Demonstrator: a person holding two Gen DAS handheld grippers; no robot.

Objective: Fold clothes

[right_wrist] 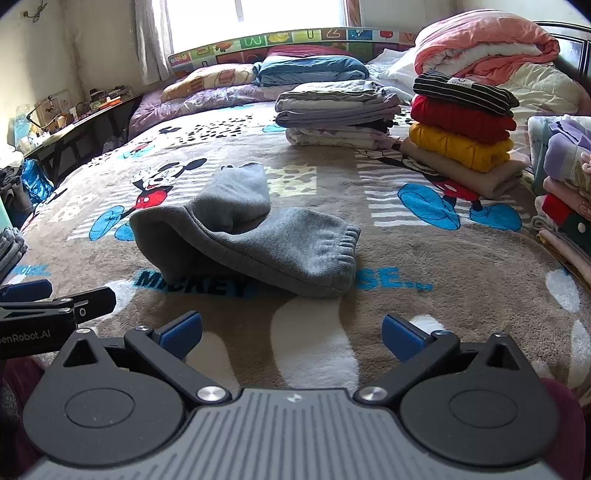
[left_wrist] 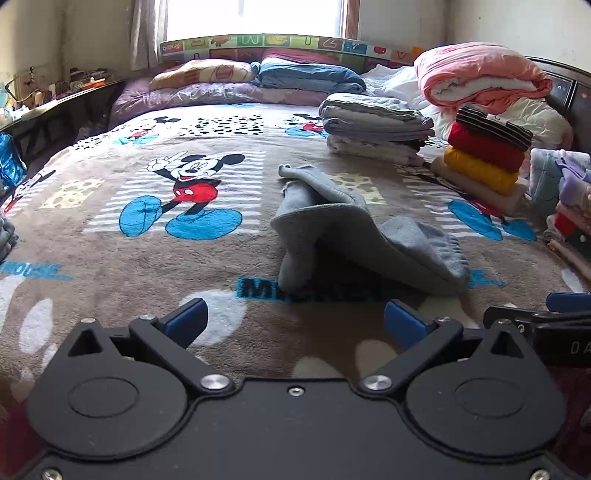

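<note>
Thick grey knitted sock (right_wrist: 243,240) lies loosely on the bed, doubled over itself, ahead of both grippers and touching neither.

Left gripper (left_wrist: 295,325): blue pads spread wide, nothing between them. From here the sock sits forward and slightly right of centre.
Right gripper (right_wrist: 291,334): also spread wide, empty. From here the sock sits forward and slightly left of centre.
So the sock lies between the two lines of sight, about equally near each; I cannot tell which is nearer.

Long axis: upper fold runs across, toe end (right_wrist: 345,243) with ribbed toes toward the right gripper's side, the rounded bend (right_wrist: 147,236) toward the left's. A second length reaches away toward the window (right_wrist: 284,14).

Judgement: toe end suits the right gripper, the bend the left.

Surface: plush brown Mickey Mouse blanket (right_wrist: 424,258), soft, likely to give under pressure.

Room: stacks of folded clothes (right_wrist: 465,125) at far right, pink rolled quilt (right_wrist: 487,40) behind, pillows at the window.
</note>
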